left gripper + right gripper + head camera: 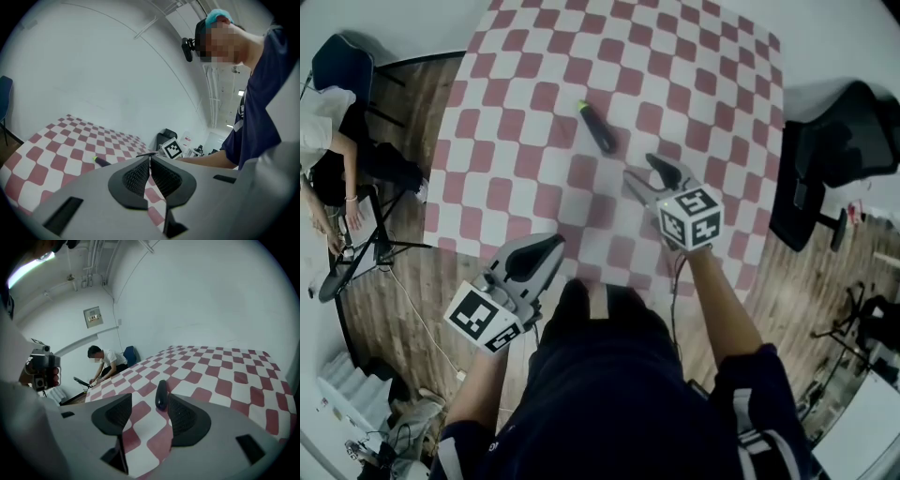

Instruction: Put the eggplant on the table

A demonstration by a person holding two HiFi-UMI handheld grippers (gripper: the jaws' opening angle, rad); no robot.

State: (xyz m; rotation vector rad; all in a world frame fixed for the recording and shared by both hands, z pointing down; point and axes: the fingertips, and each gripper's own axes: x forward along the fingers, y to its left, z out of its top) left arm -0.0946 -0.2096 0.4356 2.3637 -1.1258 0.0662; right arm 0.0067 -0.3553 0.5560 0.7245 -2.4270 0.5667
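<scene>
Dark eggplant (598, 127) lying on the checkered table (516, 141), just beyond the right gripper (645, 174) and clear of it, right gripper's jaws spread wide with nothing held, left gripper (553, 245) nearer the person, well apart from the eggplant, jaws closed together, empty

We look steeply down on the checkered table (525, 141) from high above its near edge in the head view. Both gripper views face across the table, the left low at that edge, the right out over it. All three share the eggplant (598, 127).
</scene>
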